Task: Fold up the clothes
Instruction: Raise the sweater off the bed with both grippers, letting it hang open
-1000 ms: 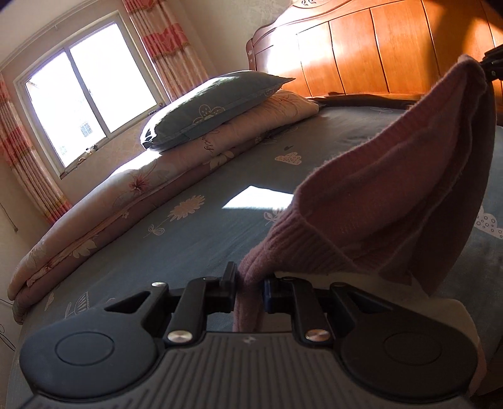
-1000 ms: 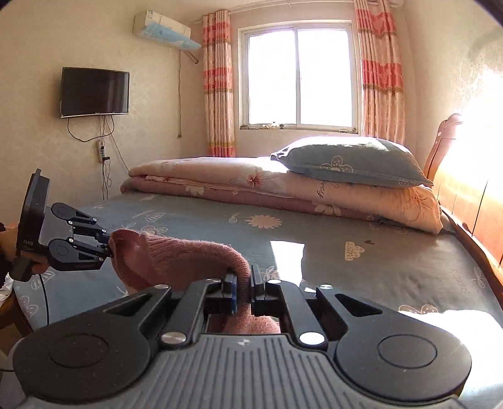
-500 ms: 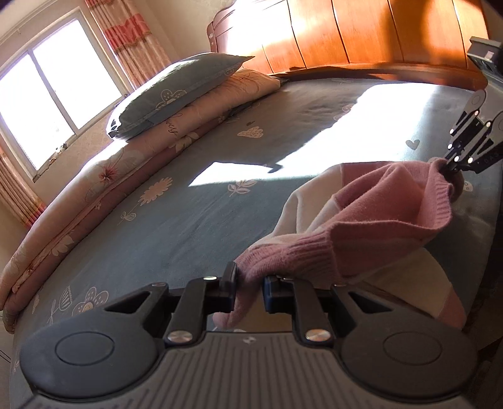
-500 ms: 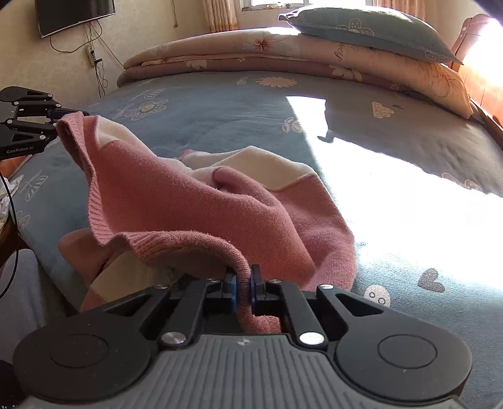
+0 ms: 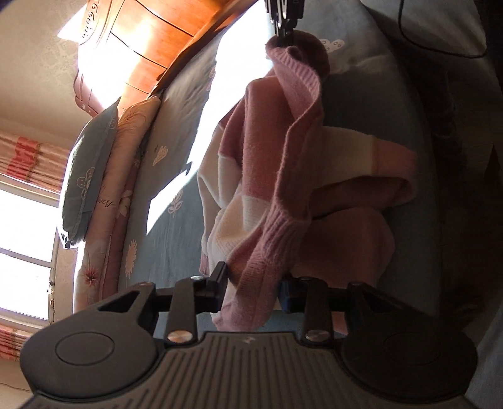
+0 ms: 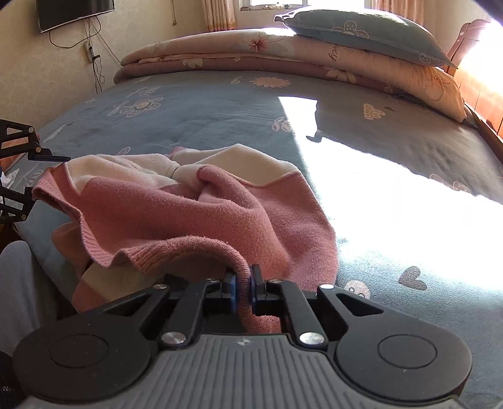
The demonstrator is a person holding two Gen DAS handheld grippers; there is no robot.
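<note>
A grey-blue bed sheet [image 6: 195, 103] printed with flowers and hearts carries a bright sun patch, with a folded floral quilt [image 6: 283, 53] along its far side under a blue-grey pillow [image 6: 361, 31], a wooden headboard [image 5: 141, 56] to one side, striped curtains [image 5: 28, 157], and a wall-mounted television [image 6: 72, 11].

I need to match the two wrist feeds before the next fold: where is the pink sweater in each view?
Left wrist: the pink sweater runs top to bottom through the centre, its cuff between the opening jaws of the left gripper.
Right wrist: it lies heaped left of centre on the bed, hem pinched in the right gripper.
Shared landmark: the blue pillow.
</note>
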